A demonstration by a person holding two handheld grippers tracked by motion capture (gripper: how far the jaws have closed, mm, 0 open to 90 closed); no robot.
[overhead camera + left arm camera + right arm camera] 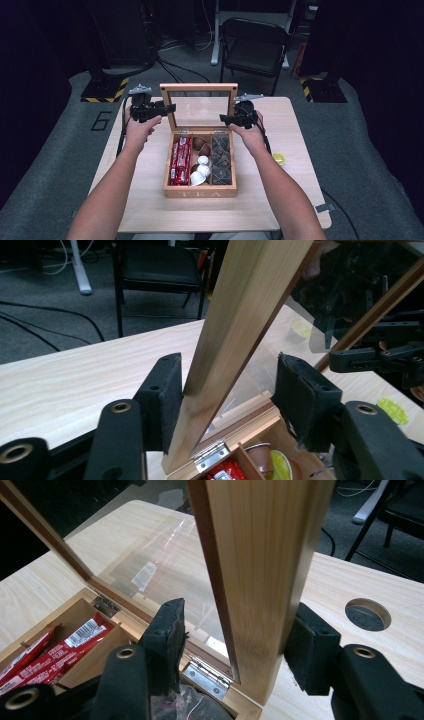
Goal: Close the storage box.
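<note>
The high view showed a wooden tea box (200, 192) standing open at the middle of the bench (295, 150), its glass-paned lid (199, 107) raised upright at the back. The box held three compartments: red packets (180, 161) in the left one, brown and white capsules (201, 165) in the middle one, and dark wrapped sachets (221, 157) in the right one. The left tool (167, 108) sat at the lid's left edge and the right tool (225, 118) at its right edge, each held in one of the person's hands. A small yellow object (278, 159) lay on the bench to the right of the box, well apart from it. A black chair (254, 46) stood on the floor beyond the bench.

In the left gripper view, the left tool (227, 405) was wide open around the lid's wooden side rail (235, 340); one pad touched the rail, the other stood well clear of it. A metal hinge (212, 458) showed at the rail's foot.

In the right gripper view, the right tool (240, 645) was likewise open astride the lid's other side rail (260, 580). Its right-hand pad sat against or just beside the wood, which I could not tell, while the other pad stood apart on the glass side. A round hole (367, 614) showed in the bench top past the rail.
</note>
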